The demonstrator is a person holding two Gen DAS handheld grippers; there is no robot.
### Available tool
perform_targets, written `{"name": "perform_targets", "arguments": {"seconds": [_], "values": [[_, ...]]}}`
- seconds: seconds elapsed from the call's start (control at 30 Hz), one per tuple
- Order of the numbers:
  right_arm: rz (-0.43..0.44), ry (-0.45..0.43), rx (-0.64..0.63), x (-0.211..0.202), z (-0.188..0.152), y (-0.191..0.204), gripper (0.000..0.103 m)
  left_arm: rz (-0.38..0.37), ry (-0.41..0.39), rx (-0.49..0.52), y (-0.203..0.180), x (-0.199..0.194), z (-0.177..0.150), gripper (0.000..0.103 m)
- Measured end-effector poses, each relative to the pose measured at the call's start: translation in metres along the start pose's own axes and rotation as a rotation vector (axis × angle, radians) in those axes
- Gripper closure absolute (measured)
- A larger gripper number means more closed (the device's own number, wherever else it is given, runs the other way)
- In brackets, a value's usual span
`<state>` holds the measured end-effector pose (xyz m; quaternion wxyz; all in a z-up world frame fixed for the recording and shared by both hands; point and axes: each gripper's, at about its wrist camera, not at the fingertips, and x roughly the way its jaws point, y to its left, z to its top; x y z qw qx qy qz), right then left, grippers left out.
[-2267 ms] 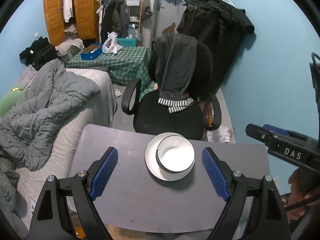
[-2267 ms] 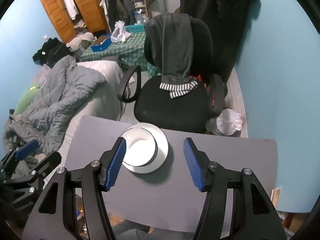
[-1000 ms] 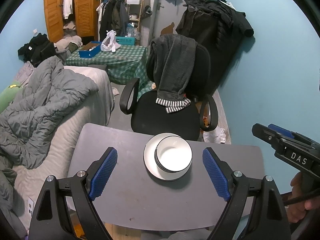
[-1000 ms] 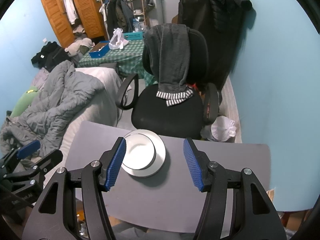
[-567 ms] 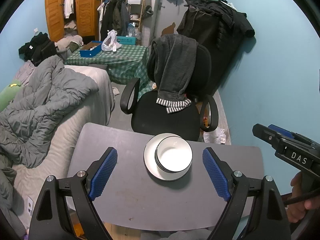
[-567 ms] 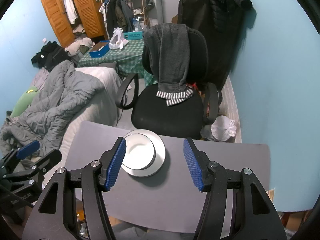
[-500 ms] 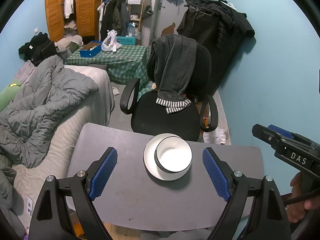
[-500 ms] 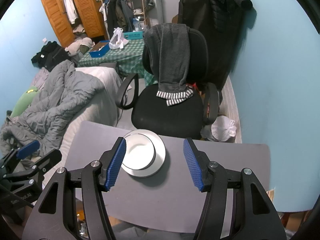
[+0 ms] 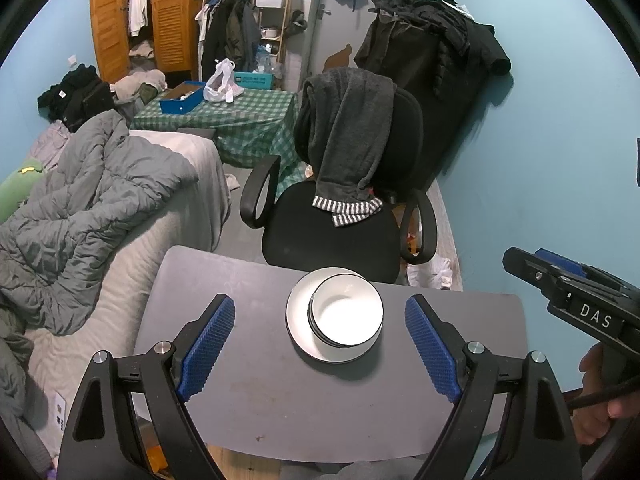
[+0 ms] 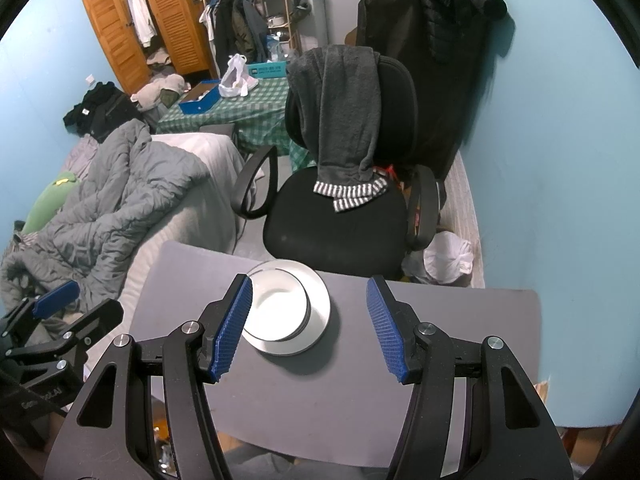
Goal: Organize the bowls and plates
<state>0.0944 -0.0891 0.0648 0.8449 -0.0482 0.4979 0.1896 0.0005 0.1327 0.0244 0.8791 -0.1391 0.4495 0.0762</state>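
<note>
Bowls (image 9: 346, 316) sat nested in a stack on a white plate (image 9: 298, 328), toward the far middle of the grey bench (image 9: 248, 392); the top bowl was white inside, dark at the rim, and held nothing. The stack sat off-centre on the plate, leaning toward its right side in the left wrist view.

The only writing I could read was "DAS", white letters on a black strip along the side of the right gripper (image 10: 308, 320), seen at the edge of the left wrist view. A label on the left gripper's (image 9: 320, 344) body showed in the right wrist view but was too dim to make out.

Both sets of jaws stood released, the blue pads well apart with nothing between them, hanging above the bench on the near side of the plate. A hand (image 9: 600, 400) showed under the right gripper.

Beyond the bench stood a black chair (image 9: 332, 236) with a grey garment (image 9: 348, 140) draped over its back. Farther off, on a checked table (image 9: 232, 120), lay an open blue box (image 9: 182, 98), its contents too small to tell, and a white bag (image 9: 220, 84).
</note>
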Motion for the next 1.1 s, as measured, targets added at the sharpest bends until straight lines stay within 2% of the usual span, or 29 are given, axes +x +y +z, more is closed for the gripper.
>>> {"name": "perform_targets", "arguments": {"seconds": [0.47, 0.9, 1.1], "values": [[0.002, 0.001, 0.001, 0.000, -0.001, -0.003, 0.045, 0.017, 0.014, 0.018, -0.015, 0.002, 0.000, 0.015], [0.009, 0.002, -0.005, -0.001, -0.003, -0.003, 0.045, -0.001, 0.008, 0.005, -0.026, -0.002, -0.003, 0.015], [0.025, 0.003, -0.009, -0.006, -0.005, -0.003, 0.045, 0.014, 0.007, -0.013, -0.029, -0.003, -0.003, 0.015]]}}
